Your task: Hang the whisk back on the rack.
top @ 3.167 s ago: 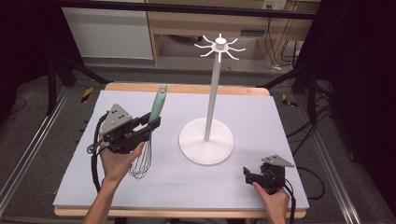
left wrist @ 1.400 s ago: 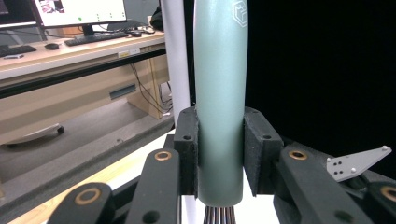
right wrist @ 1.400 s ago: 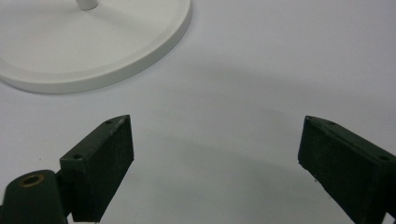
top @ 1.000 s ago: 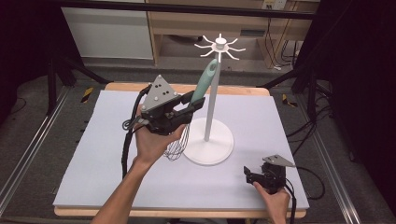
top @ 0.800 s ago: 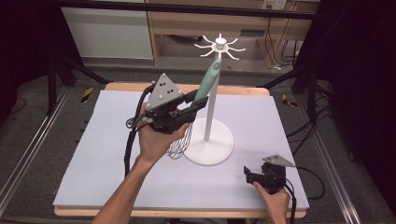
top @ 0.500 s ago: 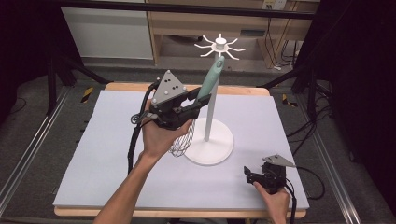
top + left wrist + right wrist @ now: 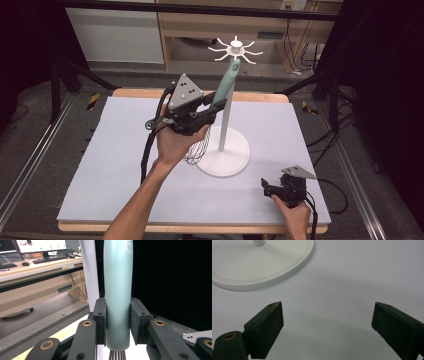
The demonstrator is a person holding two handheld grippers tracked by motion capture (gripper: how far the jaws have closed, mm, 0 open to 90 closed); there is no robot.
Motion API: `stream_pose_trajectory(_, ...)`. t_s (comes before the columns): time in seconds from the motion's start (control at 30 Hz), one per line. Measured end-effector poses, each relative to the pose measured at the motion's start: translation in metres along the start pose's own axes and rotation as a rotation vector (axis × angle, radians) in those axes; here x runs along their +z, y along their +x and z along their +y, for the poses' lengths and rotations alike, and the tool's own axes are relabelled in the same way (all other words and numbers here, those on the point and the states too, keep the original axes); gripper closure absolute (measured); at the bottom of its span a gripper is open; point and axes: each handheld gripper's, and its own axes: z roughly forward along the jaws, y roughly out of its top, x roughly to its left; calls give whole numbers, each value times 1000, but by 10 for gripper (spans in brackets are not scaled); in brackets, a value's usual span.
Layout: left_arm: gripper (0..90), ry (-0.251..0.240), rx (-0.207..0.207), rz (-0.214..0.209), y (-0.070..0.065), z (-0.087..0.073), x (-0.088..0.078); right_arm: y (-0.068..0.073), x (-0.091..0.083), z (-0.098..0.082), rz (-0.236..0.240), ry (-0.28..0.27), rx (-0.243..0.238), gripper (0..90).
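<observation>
A whisk with a teal handle (image 7: 225, 84) and wire head (image 7: 196, 151) hangs in the air, held upright beside the white pole (image 7: 226, 120) of a hook stand. My left gripper (image 7: 212, 106) is shut on the handle; in the left gripper view both pads clamp the handle (image 7: 117, 290), with the pole (image 7: 88, 270) just behind. The handle's top end reaches close under the stand's spoked hooks (image 7: 235, 49). My right gripper (image 7: 267, 187) rests low near the table's front right, open, with bare mat between its fingers (image 7: 325, 322).
The stand's round white base (image 7: 227, 155) sits mid-table on the lavender mat (image 7: 100, 165); its rim (image 7: 274, 275) lies just ahead of the right gripper. Cables trail from both grippers. Dark frame legs and a shelf stand behind the table.
My left gripper has lifted the whisk from low on the left and carried it right and up to the stand pole, the handle top rising toward the hooks. The right gripper has stayed put.
</observation>
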Motion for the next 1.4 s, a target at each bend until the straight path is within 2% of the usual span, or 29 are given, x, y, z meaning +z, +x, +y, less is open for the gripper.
stream_pose_trajectory(0.4, 689, -7, -15, 2, 5, -4, 8, 0, 0, 0, 0, 1, 0, 109)
stream_pose_trajectory(1.4, 685, -15, -10, 27, 3, -9, 30, 0, 0, 0, 2, 4, 3, 109)
